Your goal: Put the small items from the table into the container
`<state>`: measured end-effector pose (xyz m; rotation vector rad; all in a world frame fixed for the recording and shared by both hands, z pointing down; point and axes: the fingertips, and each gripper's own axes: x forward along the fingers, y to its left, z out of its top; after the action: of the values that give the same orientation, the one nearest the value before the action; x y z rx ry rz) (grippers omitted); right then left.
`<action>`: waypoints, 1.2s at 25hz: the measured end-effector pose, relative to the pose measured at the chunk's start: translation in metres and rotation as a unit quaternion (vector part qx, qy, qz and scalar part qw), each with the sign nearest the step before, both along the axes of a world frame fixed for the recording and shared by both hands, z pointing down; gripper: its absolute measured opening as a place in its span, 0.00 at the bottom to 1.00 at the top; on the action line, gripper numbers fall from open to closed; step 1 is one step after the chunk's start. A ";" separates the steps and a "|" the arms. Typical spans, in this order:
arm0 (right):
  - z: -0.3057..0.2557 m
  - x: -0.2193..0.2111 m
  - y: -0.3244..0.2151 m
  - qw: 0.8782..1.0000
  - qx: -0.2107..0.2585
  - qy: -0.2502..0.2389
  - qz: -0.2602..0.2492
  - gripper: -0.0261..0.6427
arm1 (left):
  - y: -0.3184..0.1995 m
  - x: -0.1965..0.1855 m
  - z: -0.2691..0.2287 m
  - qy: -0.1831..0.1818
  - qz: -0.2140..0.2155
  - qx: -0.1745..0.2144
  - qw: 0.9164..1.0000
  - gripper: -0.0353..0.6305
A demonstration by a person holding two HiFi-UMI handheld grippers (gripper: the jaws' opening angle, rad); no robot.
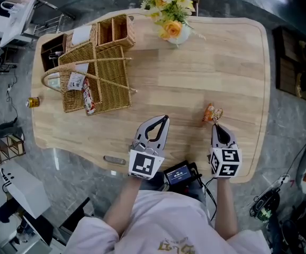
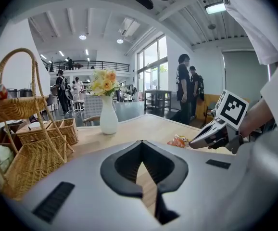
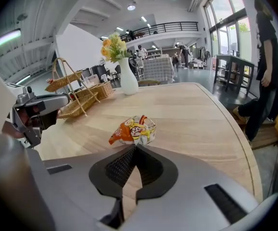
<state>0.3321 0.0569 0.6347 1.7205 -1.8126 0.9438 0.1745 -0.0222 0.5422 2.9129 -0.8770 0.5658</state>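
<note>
An orange and white snack packet (image 1: 212,112) (image 3: 134,130) lies on the wooden table (image 1: 216,57) near its front right. My right gripper (image 1: 215,125) (image 3: 135,147) points down at it with its jaws closed, and the tips pinch the packet's near edge. My left gripper (image 1: 165,118) (image 2: 141,146) hovers to the left over bare wood, jaws closed with nothing between them. The handled wicker basket (image 1: 108,83) (image 2: 14,153) stands at the far left and holds a few wrapped items. In the left gripper view the packet (image 2: 179,141) lies just past the right gripper's tips.
A white vase of flowers (image 1: 177,33) (image 2: 108,119) stands at the table's far edge. Small wicker boxes (image 1: 113,30) sit behind the basket. A small can (image 1: 33,102) is at the table's left edge. People stand in the background of both gripper views.
</note>
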 end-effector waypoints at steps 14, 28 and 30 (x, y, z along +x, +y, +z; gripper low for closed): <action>-0.064 -0.022 -0.005 0.998 0.057 0.009 -0.025 0.07 | 0.000 -0.025 -0.076 0.025 -0.055 0.028 0.998 0.06; -0.124 -0.090 -0.032 0.994 0.098 0.034 -0.033 0.07 | -0.014 -0.085 -0.123 0.061 -0.043 0.066 0.995 0.06; -0.130 -0.107 -0.038 0.993 0.101 0.037 -0.039 0.06 | -0.020 -0.099 -0.129 0.065 -0.051 0.068 0.994 0.06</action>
<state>0.2253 0.0192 0.5045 1.7627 -1.9685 0.6742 0.0754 -0.0422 0.4135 2.9605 -1.0780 0.3168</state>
